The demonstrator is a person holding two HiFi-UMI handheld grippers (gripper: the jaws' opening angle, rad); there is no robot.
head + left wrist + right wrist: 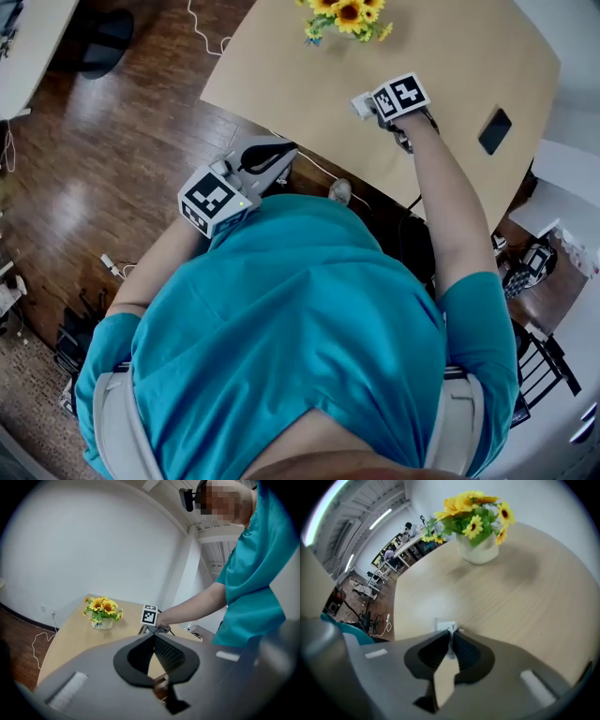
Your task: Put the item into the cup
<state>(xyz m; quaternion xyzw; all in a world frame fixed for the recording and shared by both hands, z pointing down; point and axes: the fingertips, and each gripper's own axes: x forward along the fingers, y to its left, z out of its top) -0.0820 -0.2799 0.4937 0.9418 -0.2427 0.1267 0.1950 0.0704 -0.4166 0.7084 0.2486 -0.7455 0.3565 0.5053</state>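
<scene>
A small flat white item [443,625] lies on the pale wooden table [441,52], near its front edge. My right gripper [451,634] points steeply down at it with the jaws closed on its edge, and a strip of white shows between the pads. In the head view the right gripper [367,107] sits on the item [359,101]. A white pot of sunflowers [345,14] stands at the table's far side, beyond the item. My left gripper [284,152] hovers off the table's near-left edge, shut and holding nothing; its tips [153,635] meet.
A black flat phone-like thing [494,130] lies at the table's right. Dark wooden floor with a white cable [202,33] lies left of the table. Chairs and cluttered gear stand at the right [530,267]. My own arm reaches across the table [197,607].
</scene>
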